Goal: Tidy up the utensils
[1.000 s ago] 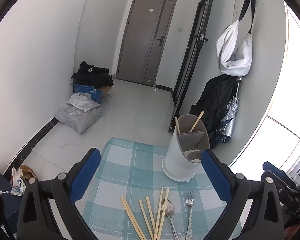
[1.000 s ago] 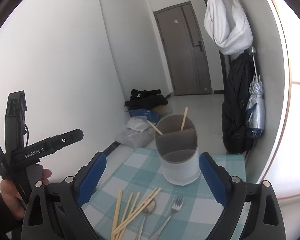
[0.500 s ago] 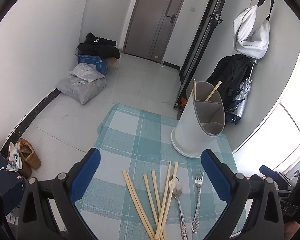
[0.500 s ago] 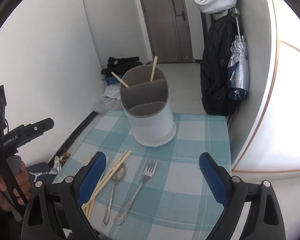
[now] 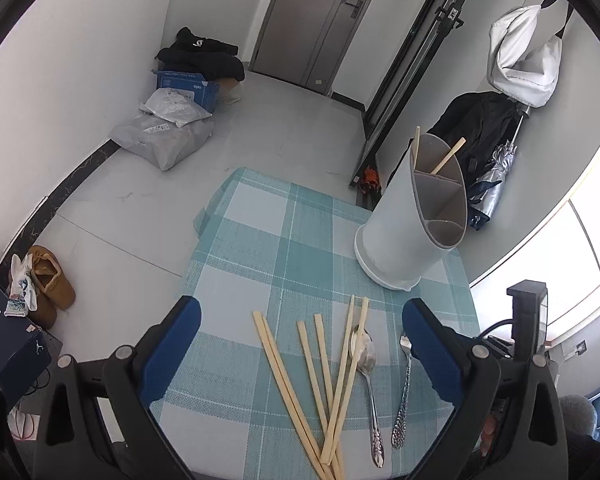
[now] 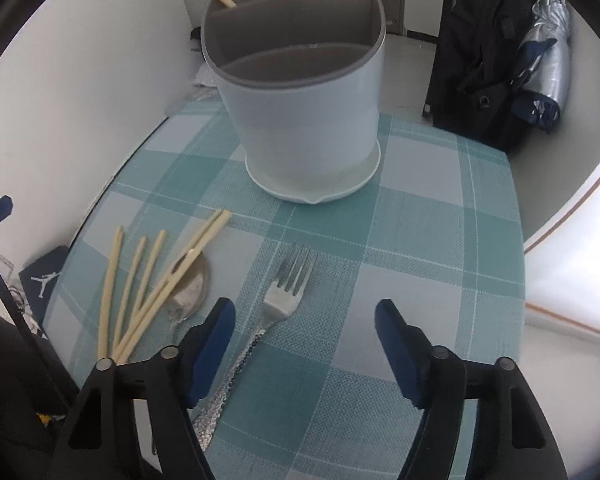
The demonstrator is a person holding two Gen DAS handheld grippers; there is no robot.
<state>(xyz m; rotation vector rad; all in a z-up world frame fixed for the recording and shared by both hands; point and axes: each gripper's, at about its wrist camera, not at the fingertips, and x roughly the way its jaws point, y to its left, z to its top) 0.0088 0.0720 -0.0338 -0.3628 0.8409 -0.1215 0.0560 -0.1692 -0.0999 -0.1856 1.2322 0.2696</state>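
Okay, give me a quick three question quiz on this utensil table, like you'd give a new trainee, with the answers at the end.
1. True or false: the utensil holder already has two chopsticks in its rearmost compartment.
2. Which utensil lies closest to the right claw? A) spoon B) fork C) loose chopsticks
3. Fill in: the left claw and right claw are both ____ and hold nothing.

Key: 1 true; 2 B; 3 open.
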